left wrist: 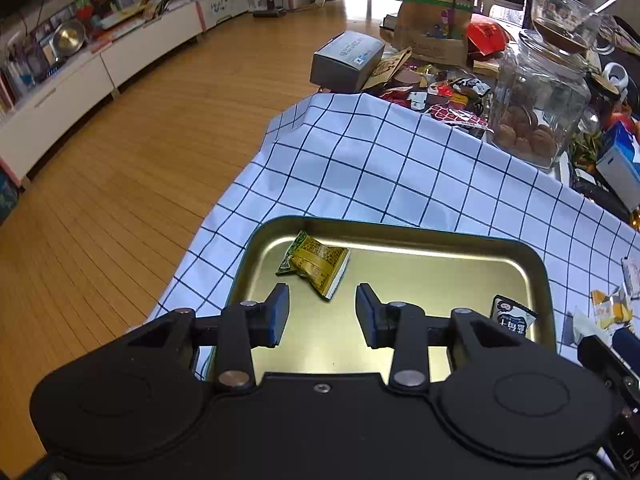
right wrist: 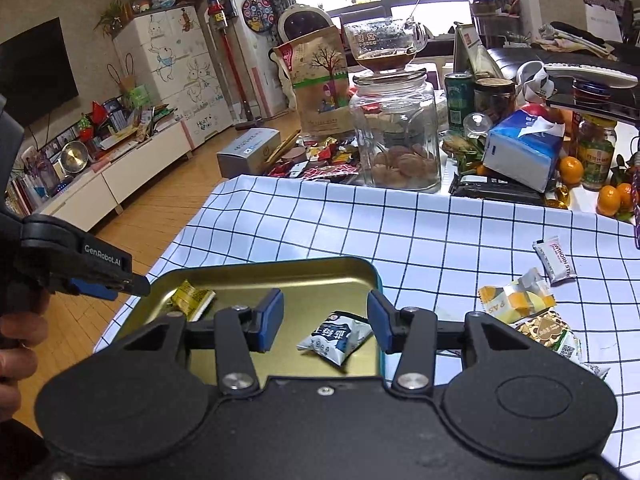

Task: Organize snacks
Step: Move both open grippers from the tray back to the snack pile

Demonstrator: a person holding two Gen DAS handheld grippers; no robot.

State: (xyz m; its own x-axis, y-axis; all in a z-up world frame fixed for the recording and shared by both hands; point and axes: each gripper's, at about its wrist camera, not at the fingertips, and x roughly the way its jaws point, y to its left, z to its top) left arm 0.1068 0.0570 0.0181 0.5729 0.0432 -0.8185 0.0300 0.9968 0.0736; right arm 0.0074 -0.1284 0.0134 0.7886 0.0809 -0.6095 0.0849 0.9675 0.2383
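A gold metal tray [left wrist: 440, 240] [right wrist: 280, 270] sits on the blue-checked cloth [left wrist: 380, 168] [right wrist: 420, 232]. In it lie a yellow-green snack packet [left wrist: 318, 266] [right wrist: 192, 298] and a black-and-white packet [left wrist: 512, 316] [right wrist: 340, 338]. My left gripper [left wrist: 322, 316] hovers open over the tray, just short of the yellow-green packet, with nothing between its pads. My right gripper [right wrist: 326, 324] is open above the black-and-white packet, which rests on the tray floor untouched. Loose packets lie on the cloth to the right: a yellow-white one [right wrist: 516, 298], a gold-patterned one [right wrist: 552, 334] and a white bar [right wrist: 556, 260].
At the table's far side stand a glass jar of biscuits [right wrist: 394, 132], a brown paper bag [right wrist: 320, 84], a grey box [right wrist: 248, 150], a tissue pack [right wrist: 524, 152], tins, oranges [right wrist: 612, 196] and a heap of wrappers. The wooden floor drops off on the left.
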